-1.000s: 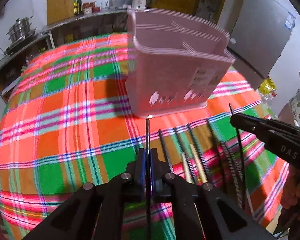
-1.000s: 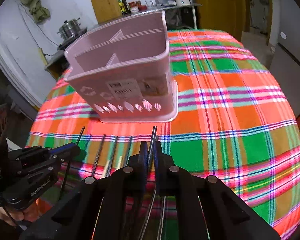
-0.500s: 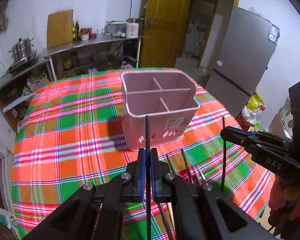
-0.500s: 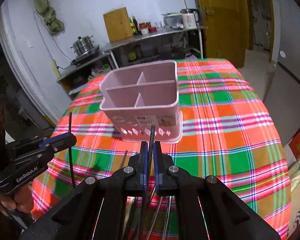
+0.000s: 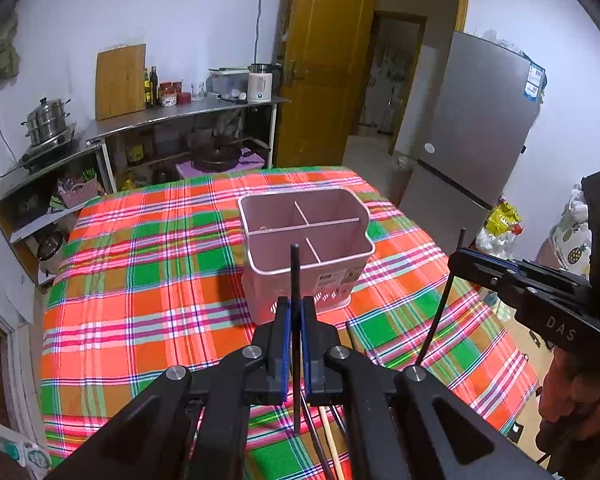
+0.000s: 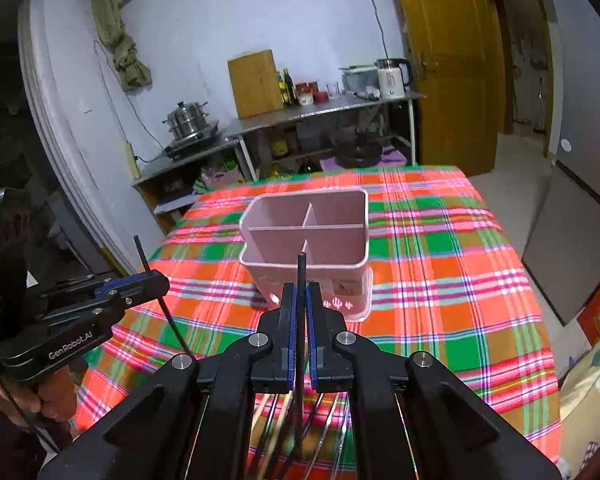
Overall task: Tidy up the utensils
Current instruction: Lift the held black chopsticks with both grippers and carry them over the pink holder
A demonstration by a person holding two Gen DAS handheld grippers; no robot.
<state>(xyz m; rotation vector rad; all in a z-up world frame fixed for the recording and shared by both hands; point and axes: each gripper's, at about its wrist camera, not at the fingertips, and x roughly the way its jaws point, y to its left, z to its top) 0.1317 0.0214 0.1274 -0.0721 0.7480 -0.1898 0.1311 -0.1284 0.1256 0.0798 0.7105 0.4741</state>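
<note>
Left wrist view: the left tongs [image 5: 296, 320], clenched on a black chopstick [image 5: 295, 280], have risen from the counter [image 5: 140, 280]; the pink holder [image 5: 306, 248] now sits far ahead, lower.

Right wrist view: the right tongs [image 6: 300, 304] grip another dark chopstick [image 6: 301, 276], likewise lifted. Both sticks seem ready for dropping into compartments; more utensils [image 6: 276, 412] lie near.

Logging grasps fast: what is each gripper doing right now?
Left gripper: closed on a black chopstick.
Right gripper: closed on another black chopstick.
</note>
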